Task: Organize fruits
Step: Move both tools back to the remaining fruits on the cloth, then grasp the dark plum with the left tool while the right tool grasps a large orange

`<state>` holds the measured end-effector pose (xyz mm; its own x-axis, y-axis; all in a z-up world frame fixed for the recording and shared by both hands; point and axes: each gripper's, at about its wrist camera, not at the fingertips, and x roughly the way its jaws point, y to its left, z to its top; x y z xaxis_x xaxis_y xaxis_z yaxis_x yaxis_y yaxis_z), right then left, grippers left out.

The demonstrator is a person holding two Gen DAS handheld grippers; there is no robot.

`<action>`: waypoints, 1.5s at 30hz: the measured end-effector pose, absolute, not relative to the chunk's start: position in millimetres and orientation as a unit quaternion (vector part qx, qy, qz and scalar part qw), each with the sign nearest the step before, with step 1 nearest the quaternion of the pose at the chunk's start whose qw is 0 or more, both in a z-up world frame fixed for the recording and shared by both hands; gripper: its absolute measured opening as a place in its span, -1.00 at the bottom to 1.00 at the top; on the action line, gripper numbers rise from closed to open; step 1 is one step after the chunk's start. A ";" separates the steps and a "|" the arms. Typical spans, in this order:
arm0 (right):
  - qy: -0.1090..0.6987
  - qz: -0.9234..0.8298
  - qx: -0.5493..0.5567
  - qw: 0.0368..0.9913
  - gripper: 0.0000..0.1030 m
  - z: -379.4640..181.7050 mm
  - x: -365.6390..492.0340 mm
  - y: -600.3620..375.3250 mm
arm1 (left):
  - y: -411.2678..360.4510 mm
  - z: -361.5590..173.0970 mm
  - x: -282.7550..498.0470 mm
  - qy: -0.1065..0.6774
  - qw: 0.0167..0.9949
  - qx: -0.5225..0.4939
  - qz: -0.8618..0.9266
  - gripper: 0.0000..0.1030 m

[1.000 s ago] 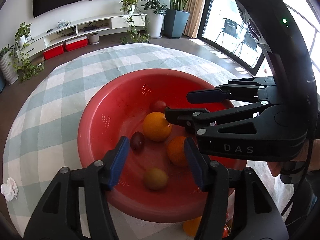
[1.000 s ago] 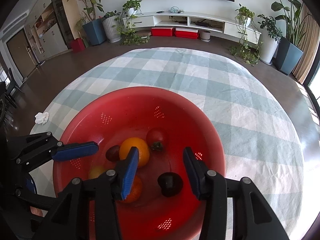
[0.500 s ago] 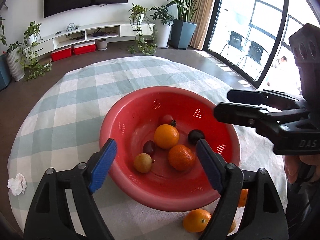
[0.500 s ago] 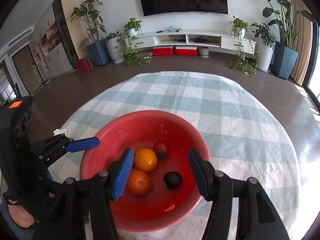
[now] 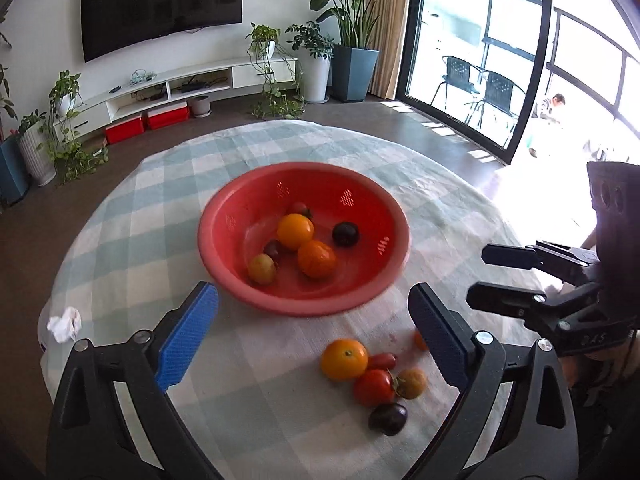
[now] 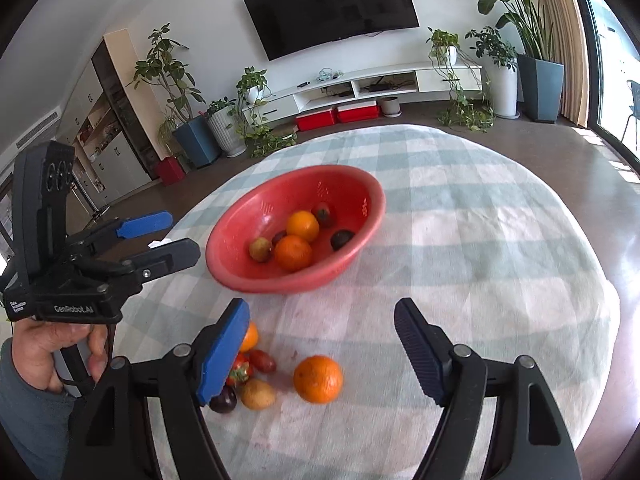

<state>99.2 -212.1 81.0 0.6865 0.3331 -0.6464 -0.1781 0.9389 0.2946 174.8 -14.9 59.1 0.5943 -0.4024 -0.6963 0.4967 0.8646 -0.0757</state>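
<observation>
Both tongs, left (image 5: 312, 334) and right (image 6: 320, 350), opening, nothing between pads. Loose orange (image 6: 318, 379) on worktop (image 6: 480, 240): firm, round, rolls easily; grip across widest middle. Neighbouring tomato (image 5: 374, 387) likely soft, bruisable.

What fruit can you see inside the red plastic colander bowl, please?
Inside the red plastic colander bowl: two oranges, a dark avocado, a red tomato, a yellowish fruit, a dark plum partly hidden.

The left tool (image 5: 312, 332) hangs over the checked bench (image 5: 140, 248), its jaws opening with nothing between them. Ahead sits a red colander bowl (image 5: 372, 280) holding oranges and dark fruit. Nearer, an orange (image 5: 344, 359), a tomato (image 5: 373, 387) and a dark plum (image 5: 388, 418) lie clustered. The right tool (image 5: 492, 276) enters at right, empty, its jaws opening.
</observation>
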 end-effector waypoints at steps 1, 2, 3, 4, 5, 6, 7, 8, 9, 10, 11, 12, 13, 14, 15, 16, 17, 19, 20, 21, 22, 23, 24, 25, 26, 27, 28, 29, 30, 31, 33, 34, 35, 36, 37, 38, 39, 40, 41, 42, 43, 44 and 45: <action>0.372 0.140 0.109 0.911 0.50 78.3 96.4 -213.0 | -16.2 54.0 164.6 0.377 0.888 0.061 -0.254 0.88; 0.374 0.139 0.113 0.910 0.50 76.3 94.4 -214.2 | -18.5 47.7 153.6 0.383 0.886 0.063 -0.254 0.88; 0.374 0.138 0.116 0.910 0.50 75.5 92.7 -214.8 | -20.3 41.1 145.1 0.387 0.884 0.064 -0.253 0.88; 0.372 0.139 0.118 0.910 0.50 75.5 91.3 -214.9 | -21.9 34.4 136.1 0.392 0.883 0.065 -0.252 0.88; 0.369 0.140 0.119 0.911 0.50 76.0 89.1 -214.7 | -23.3 27.6 128.0 0.398 0.880 0.068 -0.251 0.88; 0.365 0.142 0.120 0.912 0.50 76.5 87.5 -214.5 | -25.4 20.7 121.0 0.405 0.877 0.072 -0.248 0.88; 0.361 0.142 0.120 0.914 0.50 77.1 86.2 -214.1 | -27.1 14.9 115.3 0.411 0.875 0.077 -0.244 0.88; 0.356 0.140 0.117 0.916 0.50 77.4 84.9 -214.2 | -28.7 9.0 111.5 0.417 0.872 0.081 -0.242 0.88; 0.352 0.139 0.115 0.918 0.50 76.9 82.2 -213.8 | -30.5 3.9 108.5 0.423 0.869 0.085 -0.241 0.88; 0.350 0.138 0.116 0.919 0.50 75.6 81.1 -213.9 | -32.2 -0.6 106.2 0.428 0.867 0.089 -0.240 0.88; 0.349 0.139 0.119 0.919 0.50 73.7 79.8 -213.9 | -33.7 -4.5 105.2 0.432 0.865 0.094 -0.238 0.88; 0.349 0.140 0.122 0.919 0.50 70.9 79.4 -214.6 | -35.3 -6.9 103.7 0.433 0.865 0.098 -0.234 0.88; 0.350 0.139 0.123 0.918 0.50 68.0 79.1 -215.1 | -36.3 -7.9 103.7 0.432 0.866 0.101 -0.232 0.88; 0.351 0.137 0.123 0.918 0.50 65.4 78.8 -215.8 | -36.9 -8.5 103.5 0.429 0.867 0.104 -0.230 0.88; 0.353 0.136 0.123 0.917 0.50 63.2 78.8 -216.6 | -37.2 -9.3 105.0 0.429 0.867 0.107 -0.228 0.87; 0.354 0.135 0.125 0.917 0.50 61.8 78.9 -217.8 | -38.4 -11.1 105.1 0.431 0.866 0.109 -0.228 0.83; 0.355 0.135 0.128 0.916 0.50 61.1 79.5 -219.2 | -39.2 -12.5 108.1 0.434 0.864 0.111 -0.228 0.76; 0.355 0.135 0.135 0.915 0.50 60.2 80.5 -221.3 | -41.4 -14.9 110.7 0.441 0.860 0.114 -0.232 0.46; 0.354 0.134 0.136 0.916 0.50 60.1 80.1 -222.3 | -42.4 -16.2 111.9 0.443 0.858 0.115 -0.233 0.41; 0.353 0.133 0.135 0.916 0.50 59.9 80.2 -222.8 | -43.2 -16.8 112.8 0.445 0.857 0.116 -0.235 0.37; 0.352 0.132 0.134 0.917 0.50 59.7 79.8 -223.1 | -43.9 -17.8 113.0 0.446 0.856 0.117 -0.235 0.37; 0.352 0.132 0.133 0.917 0.50 59.4 79.2 -223.1 | -44.0 -18.2 113.0 0.446 0.855 0.118 -0.236 0.35; 0.352 0.131 0.134 0.917 0.50 59.1 79.3 -223.2 | -44.3 -18.7 113.1 0.447 0.854 0.118 -0.238 0.25; 0.353 0.130 0.134 0.917 0.50 58.8 79.7 -223.4 | -44.6 -19.5 113.5 0.449 0.853 0.117 -0.240 0.14; 0.354 0.130 0.135 0.916 0.50 58.3 80.0 -223.5 | -44.7 -20.5 113.7 0.451 0.851 0.117 -0.241 0.13; 0.354 0.130 0.135 0.916 0.50 58.1 80.2 -223.5 | -45.0 -21.6 113.9 0.452 0.850 0.118 -0.242 0.13; 0.354 0.129 0.134 0.916 0.50 57.9 79.9 -223.8 | -45.5 -22.6 114.1 0.453 0.850 0.120 -0.242 0.13; 0.354 0.130 0.134 0.916 0.50 57.9 79.9 -223.9 | -46.2 -23.4 114.3 0.453 0.849 0.121 -0.244 0.11; 0.355 0.129 0.133 0.916 0.50 57.1 80.2 -223.8 | -46.5 -24.1 113.6 0.453 0.848 0.121 -0.246 0.07; 0.356 0.128 0.133 0.916 0.50 56.5 80.3 -223.7 | -47.1 -25.0 113.8 0.454 0.847 0.122 -0.247 0.06; 0.356 0.128 0.133 0.916 0.49 55.7 80.3 -223.4 | -48.7 -27.0 113.3 0.454 0.846 0.126 -0.249 -0.11; 0.356 0.128 0.132 0.916 0.49 55.5 80.3 -223.4 | -49.4 -28.2 113.9 0.455 0.845 0.127 -0.250 -0.24; 0.357 0.127 0.132 0.916 0.48 54.8 80.1 -223.3 | -49.9 -29.4 114.0 0.456 0.844 0.127 -0.251 -0.24; 0.358 0.127 0.132 0.916 0.48 53.8 80.3 -222.9 | -50.0 -29.9 114.6 0.456 0.844 0.128 -0.251 -0.24; 0.359 0.127 0.131 0.915 0.47 53.1 80.3 -222.7 | -49.9 -29.9 114.8 0.456 0.844 0.127 -0.251 -0.24; 0.360 0.127 0.131 0.915 0.46 52.4 80.7 -221.9 | -49.9 -29.9 115.0 0.456 0.844 0.127 -0.252 -0.27; 0.361 0.127 0.130 0.915 0.45 51.9 80.6 -221.6 | -49.9 -30.1 115.1 0.455 0.844 0.127 -0.253 -0.45; 0.361 0.126 0.130 0.915 0.45 51.5 80.6 -221.3 | -49.9 -30.1 115.4 0.455 0.844 0.126 -0.253 -0.45; 0.361 0.126 0.129 0.915 0.45 50.9 81.0 -220.4 | -50.1 -30.4 115.1 0.455 0.844 0.126 -0.253 -0.45; 0.362 0.126 0.130 0.915 0.44 50.9 80.9 -220.4 | -49.7 -30.4 114.6 0.455 0.844 0.126 -0.253 -0.45; 0.362 0.126 0.129 0.915 0.44 50.4 80.7 -220.4 | -49.8 -30.4 114.9 0.455 0.844 0.126 -0.254 -0.45; 0.362 0.125 0.129 0.915 0.44 50.5 80.6 -220.1 | -49.9 -30.4 114.5 0.455 0.844 0.126 -0.254 -0.45; 0.362 0.125 0.127 0.915 0.43 50.3 80.5 -220.1 | -49.6 -30.5 114.5 0.454 0.844 0.126 -0.254 -0.45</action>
<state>80.5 -220.1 50.3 0.7060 0.3211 -0.6313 -0.1362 0.9362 0.3239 114.5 -49.6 -30.5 0.4579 -0.3141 -0.8317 0.5436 0.8392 -0.0177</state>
